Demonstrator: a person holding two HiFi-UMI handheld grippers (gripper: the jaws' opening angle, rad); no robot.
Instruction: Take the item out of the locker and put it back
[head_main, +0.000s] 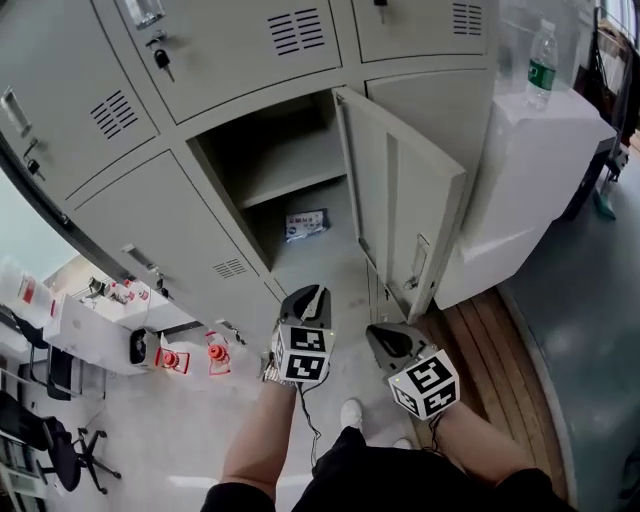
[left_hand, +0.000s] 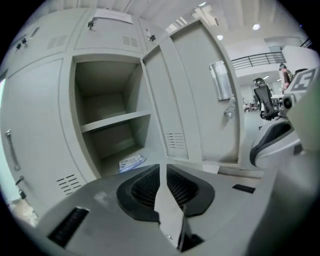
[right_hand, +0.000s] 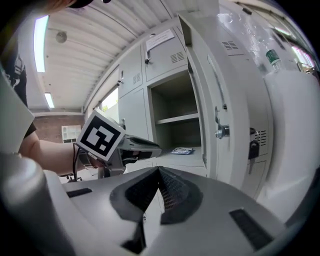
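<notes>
The item, a small flat blue-and-white packet (head_main: 306, 225) (left_hand: 131, 162) (right_hand: 181, 150), lies on the floor of the open locker compartment (head_main: 300, 262), under its shelf (head_main: 290, 170). Both grippers hang in front of the locker, well short of the packet. My left gripper (head_main: 308, 297) (left_hand: 162, 170) points at the opening; its jaws stand almost together with a thin slit and nothing between them. To its right, my right gripper (head_main: 385, 338) (right_hand: 159, 172) has its jaws closed tip to tip and empty. In the right gripper view, the left gripper (right_hand: 150, 147) shows with its marker cube.
The locker door (head_main: 405, 200) stands swung out to the right of the opening, close beside my right gripper. A white cabinet (head_main: 545, 150) with a bottle (head_main: 541, 65) is further right. Keys (head_main: 160, 58) hang in an upper locker. Red objects (head_main: 190, 357) sit at lower left.
</notes>
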